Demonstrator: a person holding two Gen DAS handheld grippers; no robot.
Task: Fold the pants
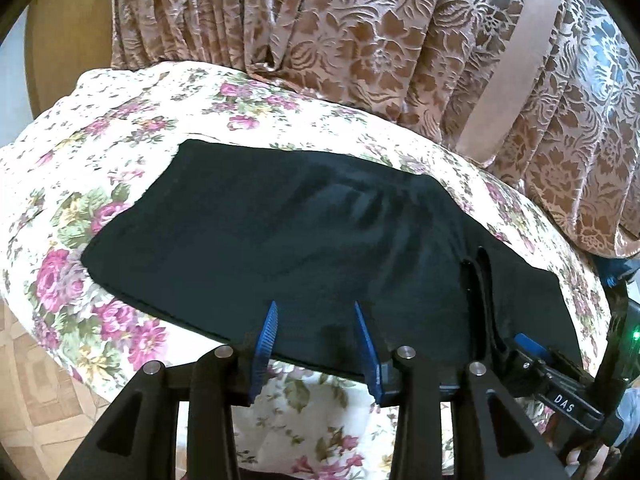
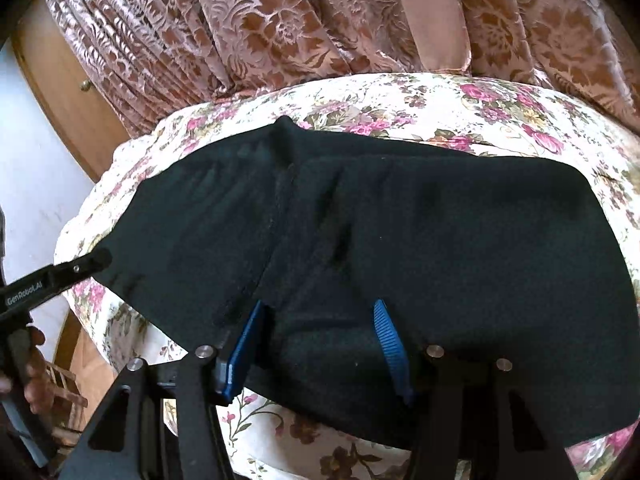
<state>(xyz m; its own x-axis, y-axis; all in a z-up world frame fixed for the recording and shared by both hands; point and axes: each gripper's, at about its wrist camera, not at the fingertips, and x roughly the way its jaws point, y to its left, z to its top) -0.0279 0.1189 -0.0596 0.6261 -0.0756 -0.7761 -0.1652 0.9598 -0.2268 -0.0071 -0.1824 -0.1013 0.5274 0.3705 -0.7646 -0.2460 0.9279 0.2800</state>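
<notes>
Pants (image 1: pixel 256 232) of dark, faintly creased cloth lay folded flat on the floral bedspread (image 1: pixel 120 128). We held our left tool (image 1: pixel 316 344) and right tool (image 2: pixel 320 344) low at the pants' near edge, each spread wide, blue fingers (image 2: pixel 386 332) gripping nothing. Beyond the pants hung a brown patterned curtain (image 2: pixel 280 32); a wooden door (image 2: pixel 64 92) stood left of it.

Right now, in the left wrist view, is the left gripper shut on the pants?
No, the left gripper is open, its blue fingers apart over the black pants.
</notes>
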